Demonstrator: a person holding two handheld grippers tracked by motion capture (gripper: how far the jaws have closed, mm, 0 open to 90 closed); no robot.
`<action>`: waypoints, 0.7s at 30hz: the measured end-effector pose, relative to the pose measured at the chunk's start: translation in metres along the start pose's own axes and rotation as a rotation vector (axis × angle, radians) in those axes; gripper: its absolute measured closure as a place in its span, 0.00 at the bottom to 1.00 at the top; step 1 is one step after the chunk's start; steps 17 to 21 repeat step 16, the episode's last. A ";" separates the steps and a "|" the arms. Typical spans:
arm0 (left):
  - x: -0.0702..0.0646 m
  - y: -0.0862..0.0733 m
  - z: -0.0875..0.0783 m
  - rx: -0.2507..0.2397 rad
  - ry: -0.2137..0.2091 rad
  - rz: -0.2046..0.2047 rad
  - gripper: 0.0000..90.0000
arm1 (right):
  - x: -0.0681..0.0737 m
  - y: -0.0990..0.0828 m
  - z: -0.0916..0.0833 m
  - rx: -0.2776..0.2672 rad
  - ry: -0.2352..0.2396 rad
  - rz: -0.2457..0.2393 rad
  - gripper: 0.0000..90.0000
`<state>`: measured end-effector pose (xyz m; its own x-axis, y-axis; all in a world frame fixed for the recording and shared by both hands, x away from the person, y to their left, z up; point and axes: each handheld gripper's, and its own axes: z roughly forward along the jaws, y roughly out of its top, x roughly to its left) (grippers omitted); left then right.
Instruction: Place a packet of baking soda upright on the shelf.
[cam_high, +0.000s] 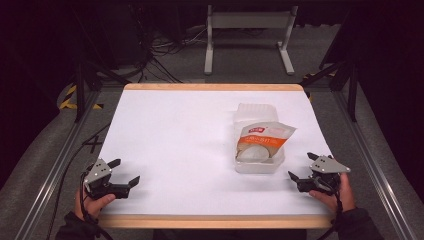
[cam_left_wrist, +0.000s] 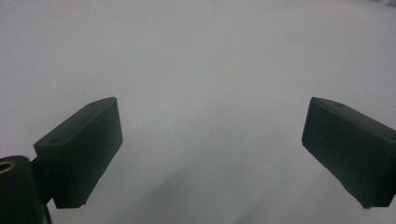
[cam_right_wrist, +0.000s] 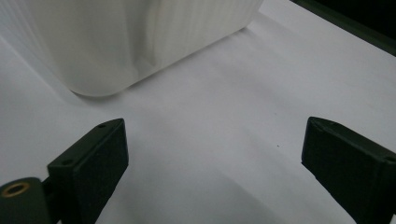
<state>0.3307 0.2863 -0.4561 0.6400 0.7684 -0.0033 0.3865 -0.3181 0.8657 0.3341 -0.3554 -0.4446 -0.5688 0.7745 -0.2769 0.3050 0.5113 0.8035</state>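
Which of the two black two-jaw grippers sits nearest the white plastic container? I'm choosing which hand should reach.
The right gripper, at the table's near right; the white plastic container lies just ahead of its open jaws. The left gripper faces bare white tabletop.

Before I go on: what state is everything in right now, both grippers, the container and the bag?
left gripper: open, empty, resting at the table's near left edge.
right gripper: open, empty, near the container's right corner, not touching it.
plastic container: open-topped, standing on the white table, no lid visible.
orange and white bag: lying tilted in the container, its top end poking above the rim; sealed or not, cannot tell.
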 end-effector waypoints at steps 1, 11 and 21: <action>0.000 0.000 0.000 0.002 0.000 0.000 0.06 | 0.000 0.000 0.000 0.000 0.000 -0.001 0.09; 0.000 0.001 0.002 0.021 -0.015 0.013 0.07 | 0.001 0.000 0.000 0.003 -0.005 -0.004 0.09; 0.001 0.001 0.003 0.027 -0.022 0.005 0.07 | 0.000 0.000 0.000 0.002 -0.009 0.000 0.09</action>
